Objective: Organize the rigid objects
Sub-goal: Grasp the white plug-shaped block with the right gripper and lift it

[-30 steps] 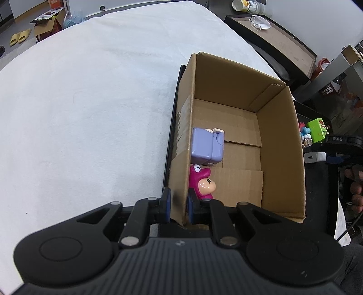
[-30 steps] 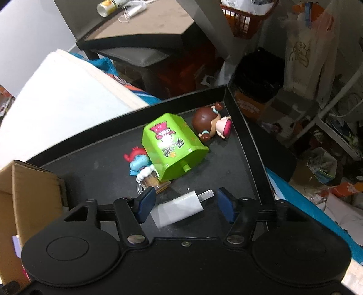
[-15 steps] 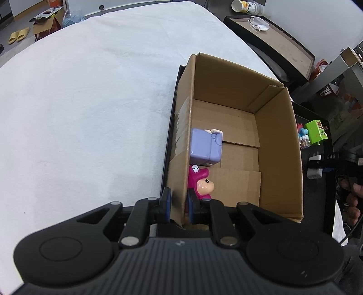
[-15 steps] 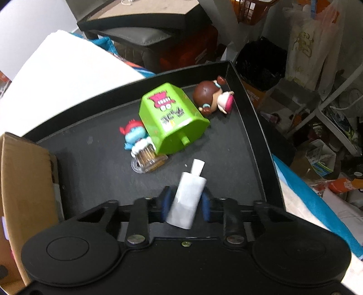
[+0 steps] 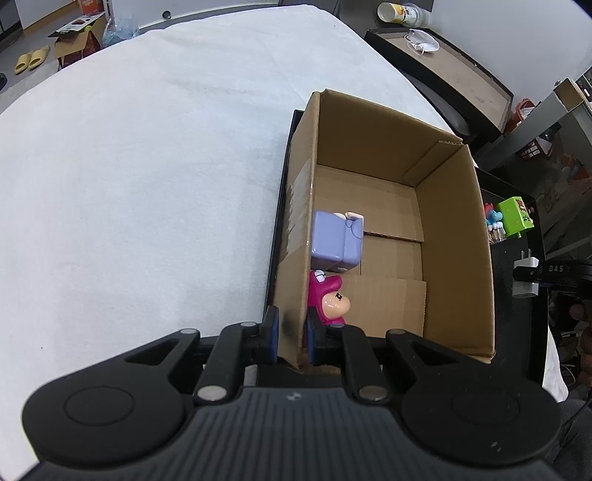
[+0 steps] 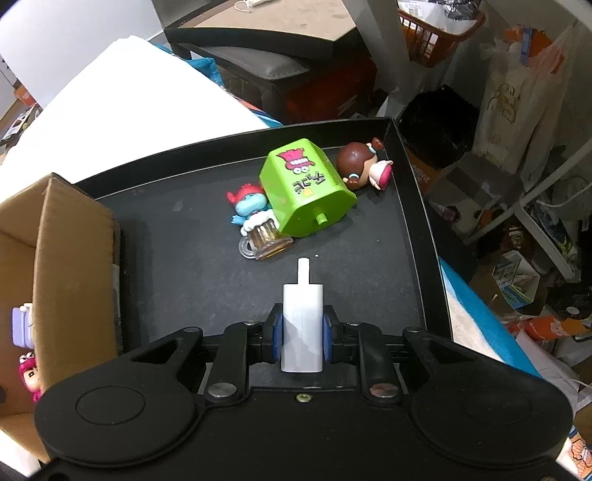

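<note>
Right wrist view: right gripper (image 6: 301, 338) clamps smooth white plug block (image 6: 301, 325) above matte black tray (image 6: 177, 266). Left gripper (image 5: 290, 333) pinches corrugated cardboard box (image 5: 455, 236) wall; white cloth table (image 5: 148, 185).

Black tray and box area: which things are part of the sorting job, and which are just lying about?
Job: white charger in right claw; cardboard box wall in left claw; purple block; pink figure; green box; black tray.

Lying about: yellow slippers; orange basket.

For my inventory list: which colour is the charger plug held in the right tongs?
White. The charger plug shows best in the right wrist view, clamped in the right tongs.
</note>
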`<state>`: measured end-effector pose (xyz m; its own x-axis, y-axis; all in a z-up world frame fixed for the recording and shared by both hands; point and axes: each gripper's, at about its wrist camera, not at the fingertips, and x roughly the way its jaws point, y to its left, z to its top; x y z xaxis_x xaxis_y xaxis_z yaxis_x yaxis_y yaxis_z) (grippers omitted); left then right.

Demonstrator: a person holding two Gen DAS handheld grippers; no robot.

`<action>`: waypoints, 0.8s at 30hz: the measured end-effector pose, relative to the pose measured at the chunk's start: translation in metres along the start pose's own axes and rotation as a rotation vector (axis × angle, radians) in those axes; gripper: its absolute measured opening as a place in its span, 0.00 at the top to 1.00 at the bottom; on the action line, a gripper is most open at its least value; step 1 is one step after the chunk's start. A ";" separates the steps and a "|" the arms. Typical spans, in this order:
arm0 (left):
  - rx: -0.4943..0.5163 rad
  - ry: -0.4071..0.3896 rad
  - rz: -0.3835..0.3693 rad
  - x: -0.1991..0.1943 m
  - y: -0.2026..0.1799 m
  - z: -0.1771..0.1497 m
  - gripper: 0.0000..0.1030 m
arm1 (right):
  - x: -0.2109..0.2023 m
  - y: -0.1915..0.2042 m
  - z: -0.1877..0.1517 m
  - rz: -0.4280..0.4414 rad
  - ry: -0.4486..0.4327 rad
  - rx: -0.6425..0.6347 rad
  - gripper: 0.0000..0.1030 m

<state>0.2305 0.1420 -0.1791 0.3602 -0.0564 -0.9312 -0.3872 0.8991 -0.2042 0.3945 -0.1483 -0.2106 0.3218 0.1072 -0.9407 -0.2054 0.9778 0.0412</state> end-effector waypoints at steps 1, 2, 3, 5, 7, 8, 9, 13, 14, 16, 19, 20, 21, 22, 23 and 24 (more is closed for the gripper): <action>0.001 0.000 -0.001 0.000 0.000 0.000 0.88 | -0.003 0.001 0.000 0.000 -0.006 -0.005 0.80; 0.002 0.000 -0.002 0.000 0.000 0.000 0.88 | -0.006 0.003 0.001 0.001 -0.011 -0.009 0.80; 0.002 -0.001 -0.003 0.000 0.001 0.000 0.88 | -0.009 0.003 0.002 0.004 -0.016 -0.012 0.80; 0.003 -0.001 -0.001 -0.001 0.001 0.000 0.88 | -0.015 0.002 0.004 0.014 -0.024 -0.003 0.80; 0.013 0.000 0.002 -0.001 -0.001 0.000 0.89 | -0.021 0.003 0.006 0.019 -0.034 -0.002 0.80; 0.018 0.000 0.006 -0.001 -0.002 0.000 0.89 | -0.024 0.003 0.007 0.022 -0.039 -0.005 0.80; 0.023 0.001 0.010 -0.001 -0.003 -0.001 0.89 | -0.028 0.004 0.008 0.026 -0.045 -0.008 0.80; 0.027 -0.002 0.016 0.000 -0.005 -0.001 0.90 | -0.041 0.012 0.012 0.039 -0.070 -0.029 0.80; 0.028 -0.002 0.016 -0.001 -0.006 -0.001 0.90 | -0.044 0.014 0.014 0.041 -0.077 -0.035 0.80; 0.031 -0.006 0.017 -0.001 -0.006 -0.002 0.90 | -0.051 0.020 0.016 0.043 -0.091 -0.051 0.80; 0.023 -0.007 0.010 -0.002 -0.005 -0.003 0.90 | -0.056 0.027 0.019 0.047 -0.105 -0.071 0.80; 0.019 -0.007 0.006 -0.002 -0.004 -0.003 0.90 | -0.057 0.028 0.020 0.047 -0.107 -0.074 0.80; 0.018 -0.008 0.004 -0.003 -0.003 -0.003 0.90 | -0.059 0.030 0.019 0.049 -0.108 -0.076 0.80; 0.018 -0.010 0.003 -0.003 -0.003 -0.003 0.90 | -0.059 0.032 0.019 0.051 -0.110 -0.079 0.80; 0.019 -0.013 0.003 -0.004 -0.003 -0.004 0.90 | -0.061 0.034 0.019 0.054 -0.113 -0.083 0.80; 0.020 -0.018 0.003 -0.005 -0.003 -0.004 0.90 | -0.062 0.037 0.019 0.056 -0.115 -0.087 0.80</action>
<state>0.2265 0.1381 -0.1752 0.3742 -0.0466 -0.9262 -0.3715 0.9076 -0.1957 0.3845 -0.1153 -0.1442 0.4104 0.1864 -0.8927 -0.3039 0.9509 0.0588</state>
